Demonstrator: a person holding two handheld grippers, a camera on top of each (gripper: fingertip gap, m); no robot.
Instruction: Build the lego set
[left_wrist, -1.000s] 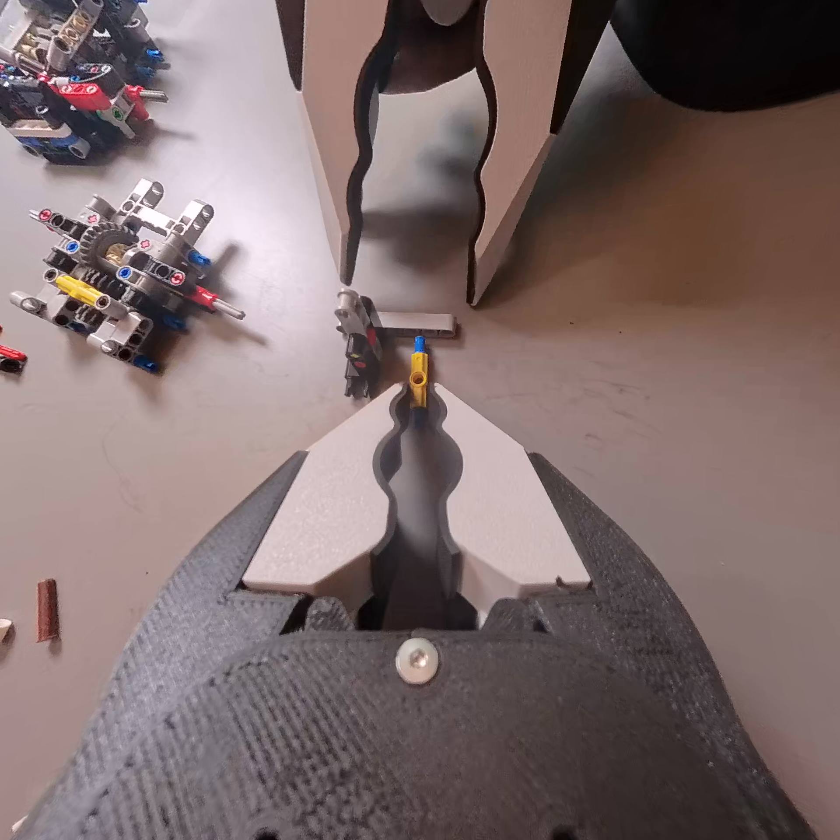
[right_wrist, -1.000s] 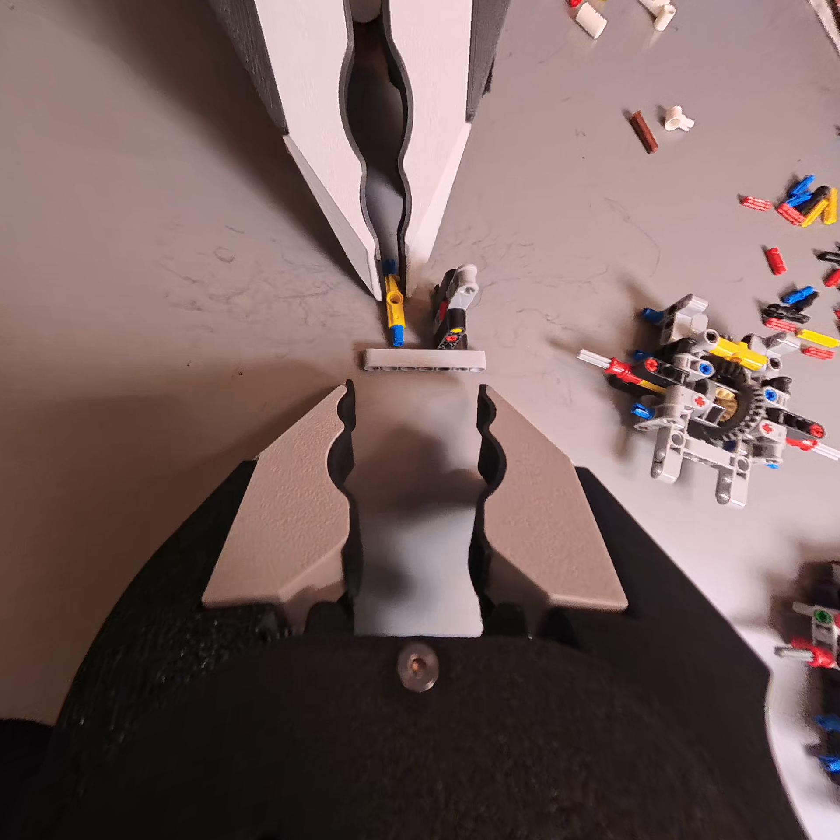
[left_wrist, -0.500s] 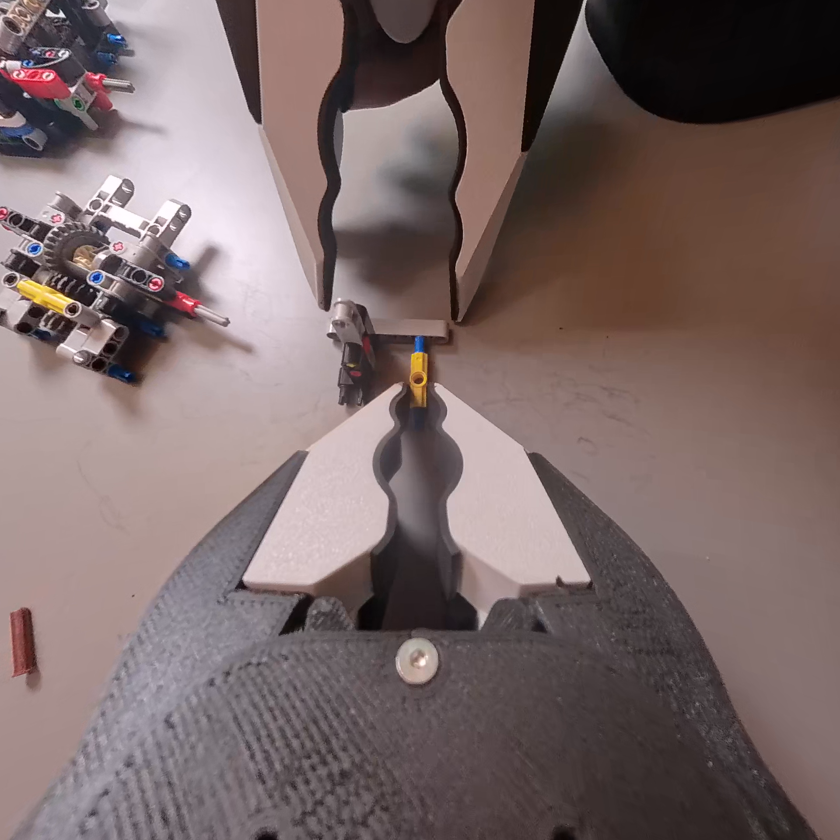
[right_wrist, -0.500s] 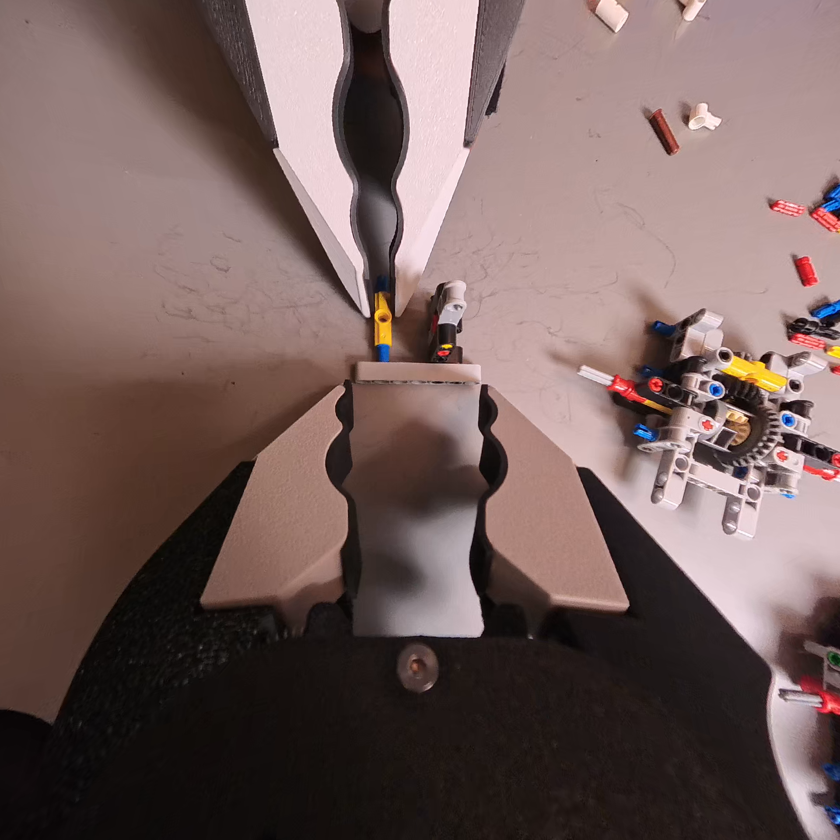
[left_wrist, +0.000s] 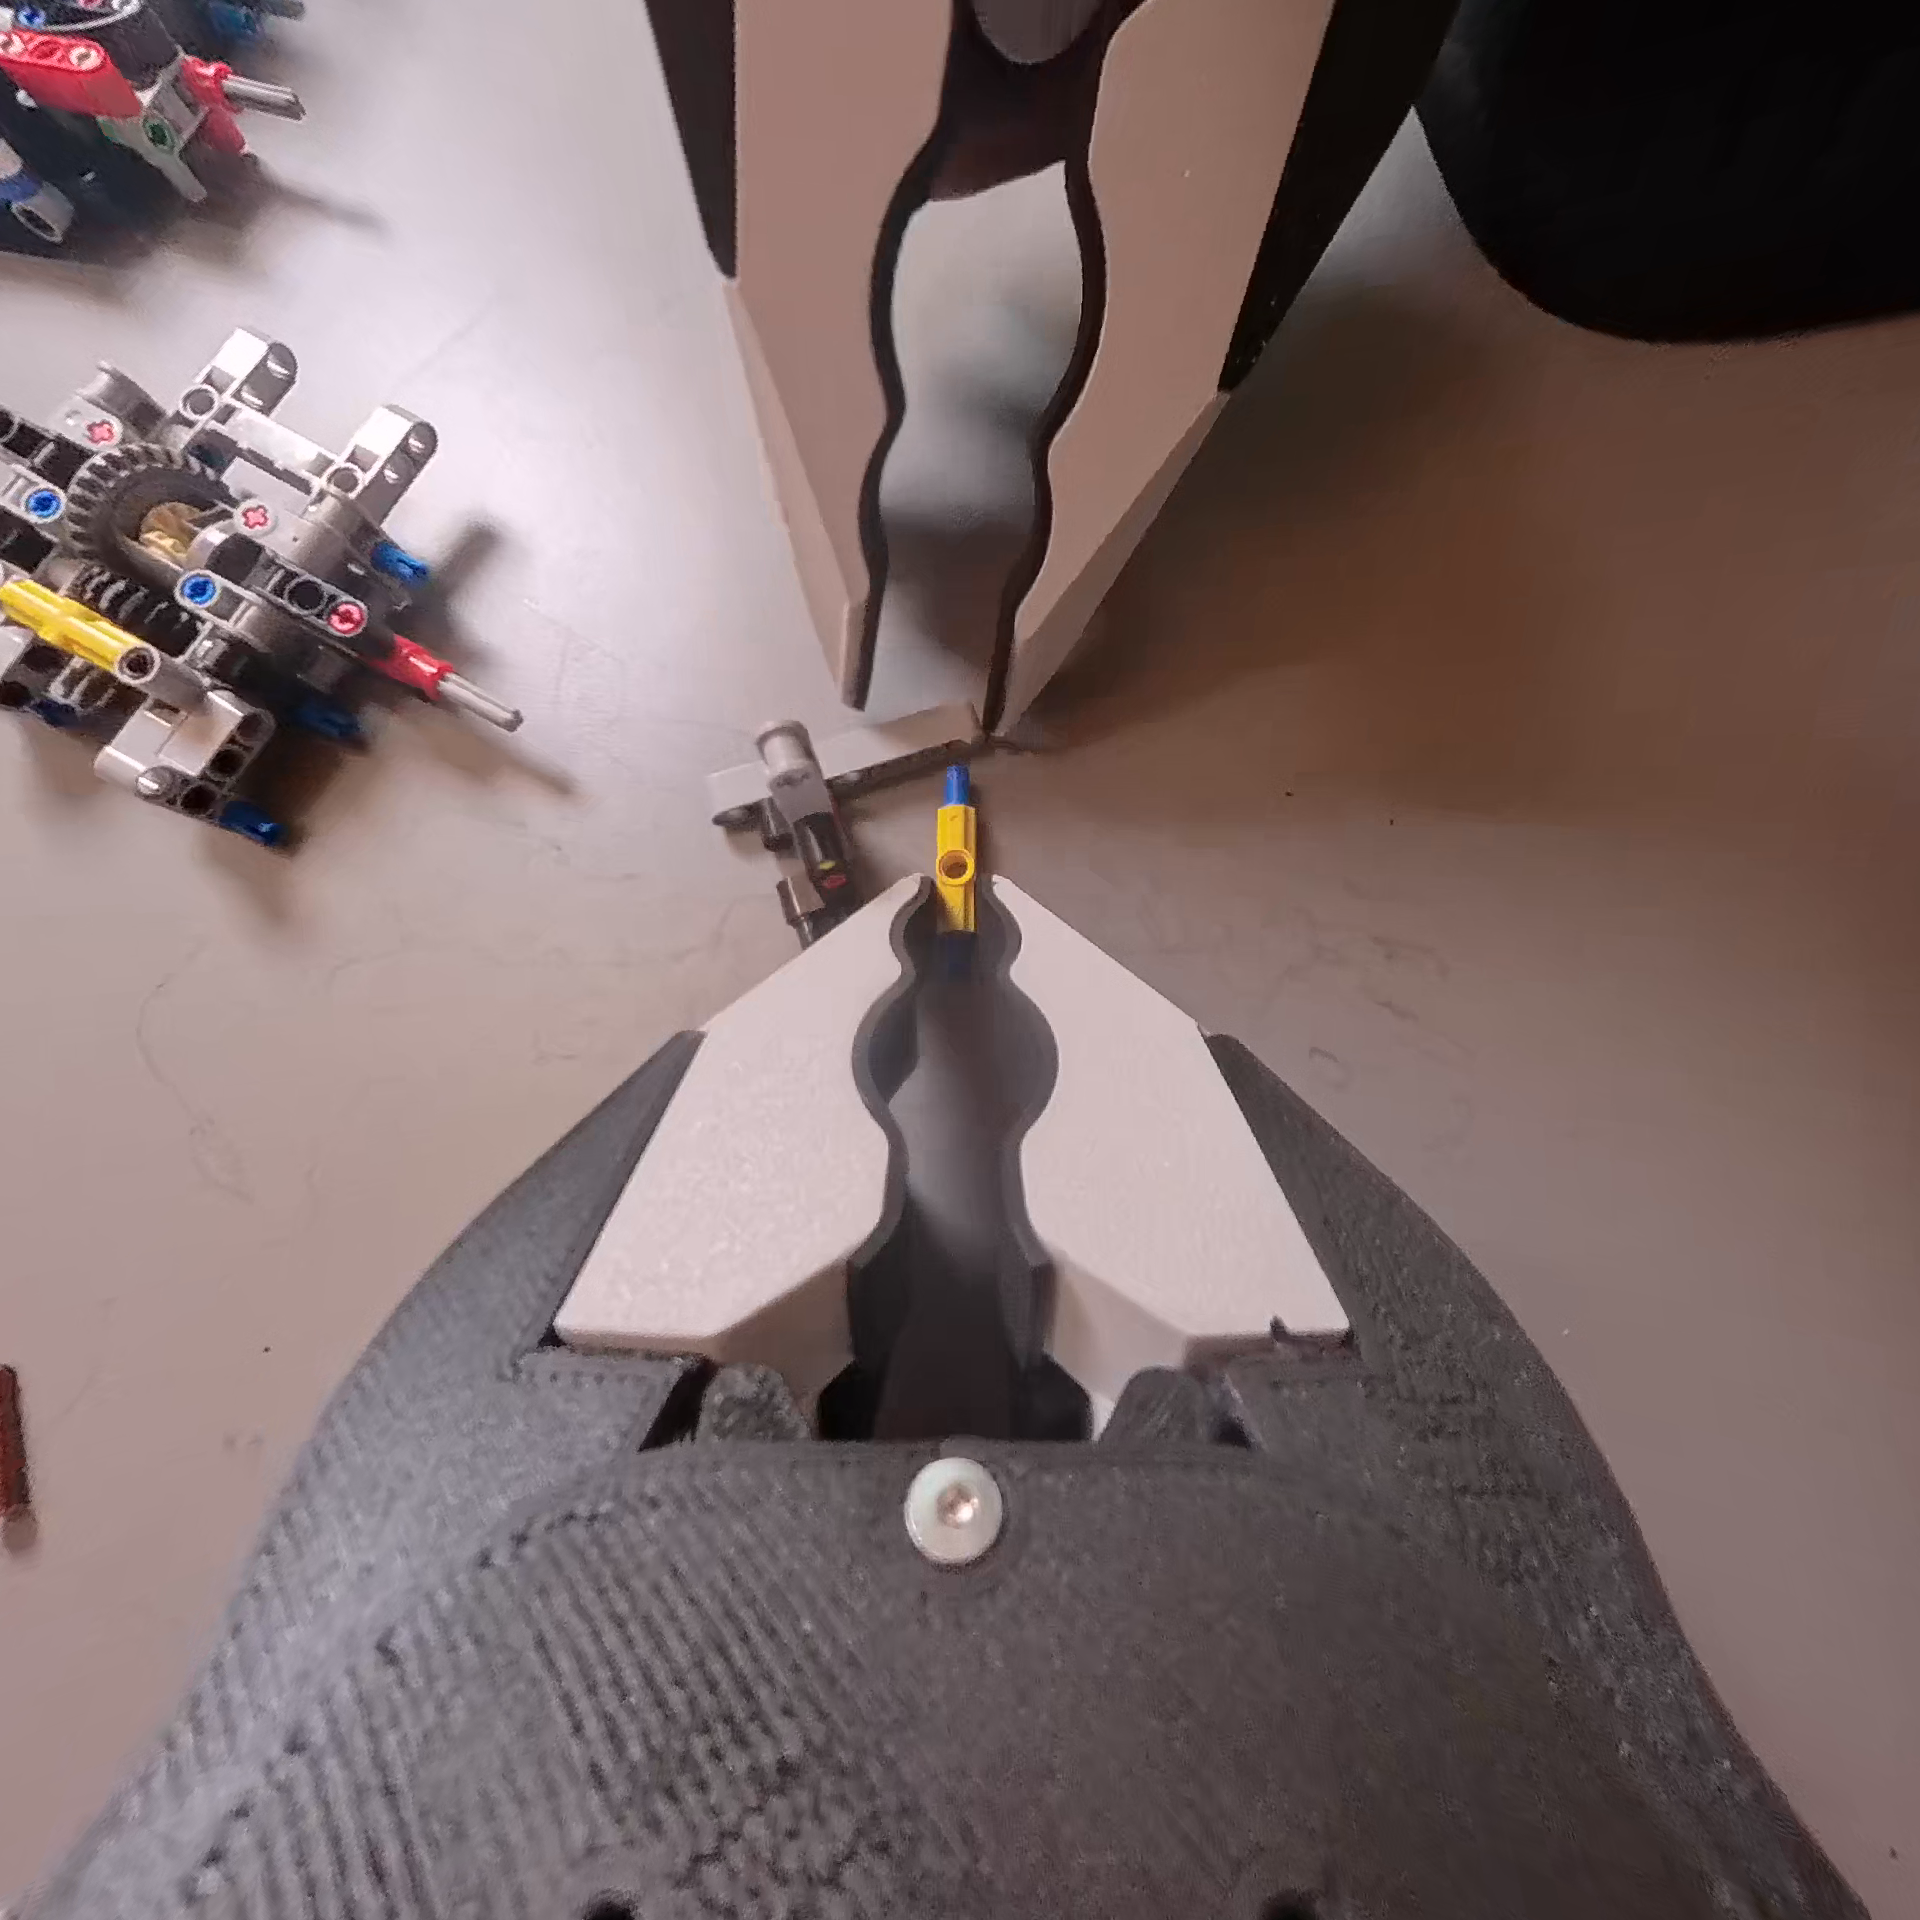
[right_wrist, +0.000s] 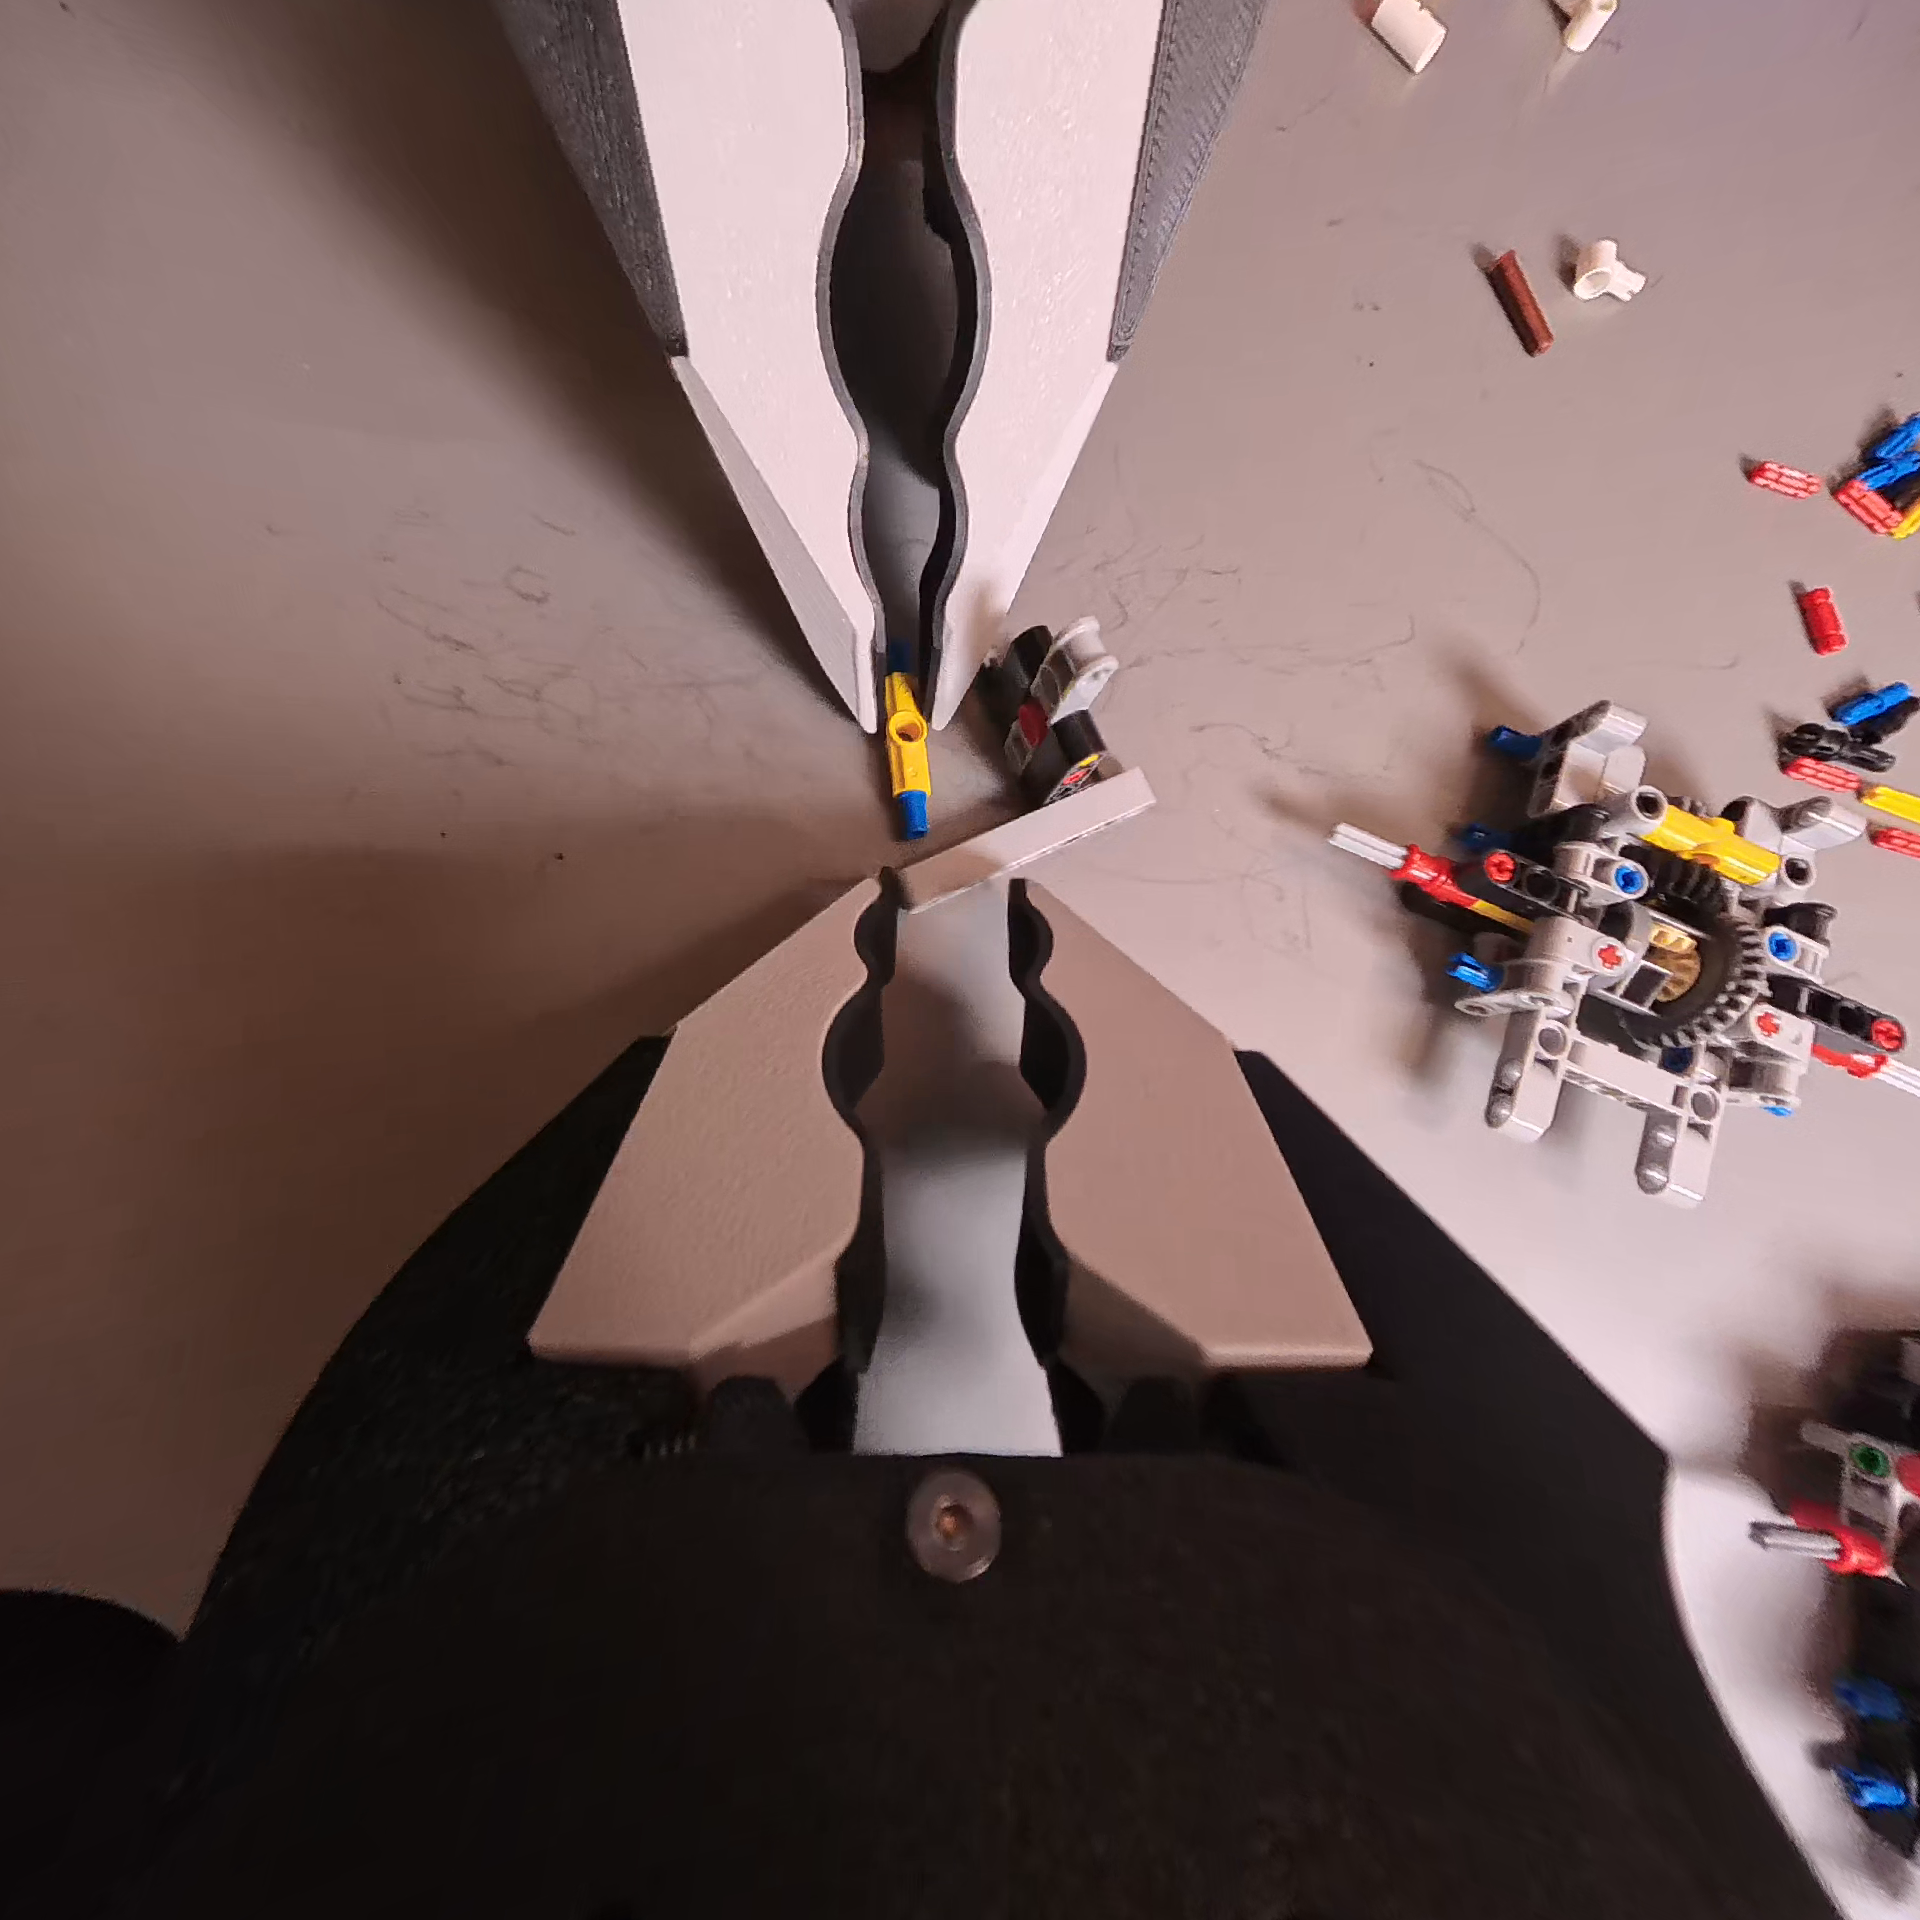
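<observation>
A: Left tool (left_wrist: 954, 896): fingertips clenched on a yellow connector (left_wrist: 955, 858) with a blue pin through it. The blue tip juts forward past the yellow body. Both pads press its sides, as the right wrist view confirms (right_wrist: 906, 727).

B: Landmark for this entry is the yellow connector. What sits around it?

A: Just beyond its blue tip lies a pale grey beam (right_wrist: 1023, 836), skewed across the surface (left_wrist: 1455, 831). In the left wrist view, a small grey-and-black assembly (left_wrist: 800, 821) with red and yellow spots stands beside the connector on the left, touching the beam's far end.

B: Right tool?

A: Right tool (right_wrist: 951, 891): fingers narrowed around the near end of the grey beam. One beam corner sits against the left pad; between the beam and the right pad (right_wrist: 1023, 914) I see a sliver of gap. Beam end lies between the tips, not clearly pinched. I log it as released, not gripping.

B: Farther from the connector?

A: Well off to its side, a larger built mechanism (right_wrist: 1662, 956) with a black gear, grey frames, red axles and blue pins. Beyond that, loose red, blue and yellow pins (right_wrist: 1860, 488). A brown stub (right_wrist: 1522, 312) and a cream connector (right_wrist: 1600, 275) lie apart on the surface. Another partial assembly (left_wrist: 94, 114) sits at the frame edge.
</observation>
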